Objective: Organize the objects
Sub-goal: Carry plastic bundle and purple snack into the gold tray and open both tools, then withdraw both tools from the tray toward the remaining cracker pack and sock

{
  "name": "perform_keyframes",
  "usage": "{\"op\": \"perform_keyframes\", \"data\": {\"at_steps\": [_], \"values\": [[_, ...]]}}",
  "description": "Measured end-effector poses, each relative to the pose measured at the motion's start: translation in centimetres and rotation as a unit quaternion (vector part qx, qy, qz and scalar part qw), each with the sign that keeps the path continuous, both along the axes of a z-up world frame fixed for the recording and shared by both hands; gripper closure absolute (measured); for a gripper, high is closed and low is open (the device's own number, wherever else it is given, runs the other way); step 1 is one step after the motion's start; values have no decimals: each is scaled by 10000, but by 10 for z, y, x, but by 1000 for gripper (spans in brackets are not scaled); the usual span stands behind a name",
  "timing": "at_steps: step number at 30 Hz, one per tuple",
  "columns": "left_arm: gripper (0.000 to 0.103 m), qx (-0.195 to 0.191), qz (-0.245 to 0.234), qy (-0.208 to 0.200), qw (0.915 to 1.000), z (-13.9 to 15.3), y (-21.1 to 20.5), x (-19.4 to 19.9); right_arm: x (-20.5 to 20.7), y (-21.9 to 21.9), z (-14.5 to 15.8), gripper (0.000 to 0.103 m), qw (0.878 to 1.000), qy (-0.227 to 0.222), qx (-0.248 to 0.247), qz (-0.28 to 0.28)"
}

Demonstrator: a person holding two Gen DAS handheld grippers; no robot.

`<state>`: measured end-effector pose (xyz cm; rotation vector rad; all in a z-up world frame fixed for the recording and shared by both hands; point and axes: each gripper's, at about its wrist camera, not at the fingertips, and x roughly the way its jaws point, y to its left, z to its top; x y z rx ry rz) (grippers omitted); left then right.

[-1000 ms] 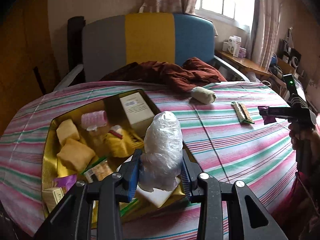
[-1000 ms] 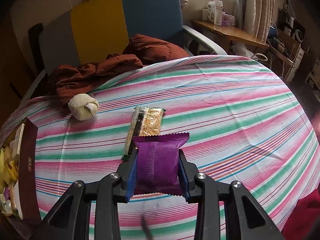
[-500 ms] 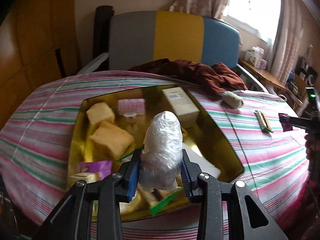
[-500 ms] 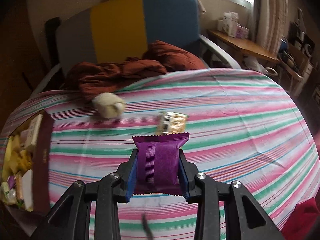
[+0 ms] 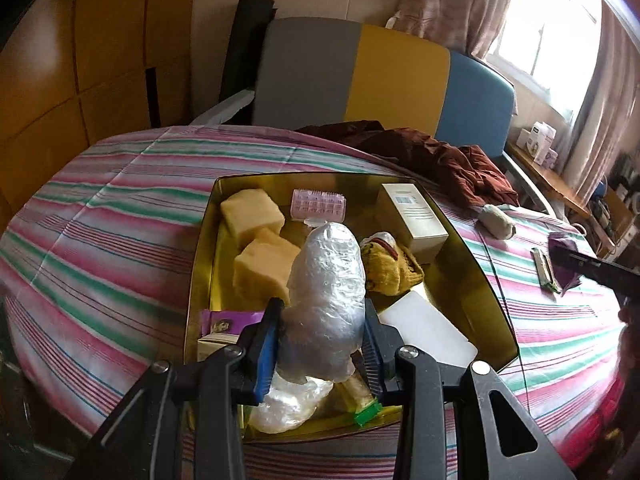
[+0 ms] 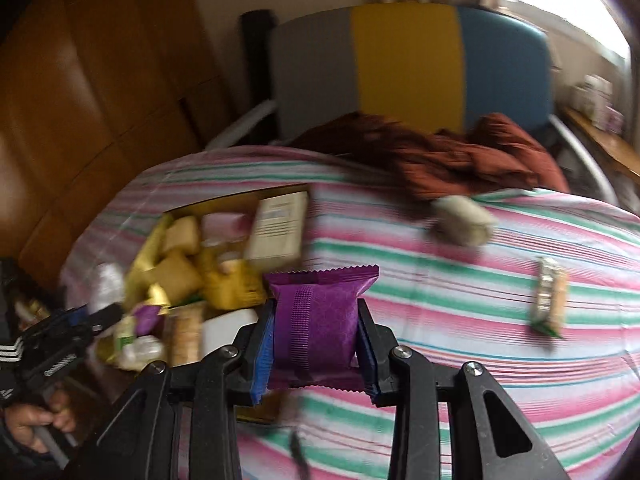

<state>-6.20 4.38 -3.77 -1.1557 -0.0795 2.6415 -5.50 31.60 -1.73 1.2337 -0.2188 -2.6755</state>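
Observation:
My left gripper (image 5: 320, 344) is shut on a clear plastic-wrapped bundle (image 5: 326, 296) and holds it above the near end of a gold tin box (image 5: 476, 264). The box holds yellow sponges (image 5: 250, 216), a pink roller (image 5: 318, 205), a white carton (image 5: 414, 216) and other small items. My right gripper (image 6: 316, 344) is shut on a purple snack packet (image 6: 320, 320), held above the striped tablecloth just right of the box (image 6: 152, 240). The right gripper also shows at the right edge of the left wrist view (image 5: 576, 264).
A cracker packet (image 6: 550, 300) and a rolled beige bandage (image 6: 464, 220) lie on the striped cloth (image 6: 480, 340) to the right. A dark red cloth (image 5: 440, 156) lies at the table's far edge before a grey, yellow and blue chair (image 5: 384, 76).
Both grippers have swung left. My left gripper now holds the bundle over the box. My right gripper has brought the purple packet from the cracker packet toward the box.

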Motion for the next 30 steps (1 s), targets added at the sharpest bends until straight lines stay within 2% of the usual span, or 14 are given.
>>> {"op": "perform_keyframes", "data": {"at_steps": [7, 8, 9, 10, 12, 14, 17, 21, 26, 30], "values": [[65, 68, -120, 56, 9999, 5, 7, -13, -23, -47, -12, 67, 9994, -167, -49, 285], [65, 73, -142, 94, 9998, 8, 8, -16, -27, -50, -15, 65, 9995, -175, -37, 268], [63, 78, -140, 151, 9998, 11, 10, -20, -29, -52, -16, 57, 9995, -196, -29, 241], [61, 74, -145, 182, 9997, 12, 11, -23, -31, -54, -18, 54, 9995, -222, -6, 203], [46, 77, -139, 256, 9995, 16, 14, -31, -30, -57, -20, 52, 9995, -242, 3, 179], [42, 89, -61, 311, 9995, 18, 15, -35, -30, -58, -23, 52, 9994, -277, -17, 198], [39, 81, -48, 317, 9995, 17, 15, -35, -25, -61, -26, 52, 9992, -311, 61, 256], [36, 64, -42, 210, 9998, 10, 13, -29, -19, -67, -28, 45, 9989, -347, 177, 262], [34, 19, -39, 174, 9998, 6, 12, -17, -12, -73, -29, 45, 9986, -346, 330, 234], [33, 24, -50, 167, 9998, 4, 10, -8, -6, -79, -27, 44, 9974, -271, 642, 172]]}}
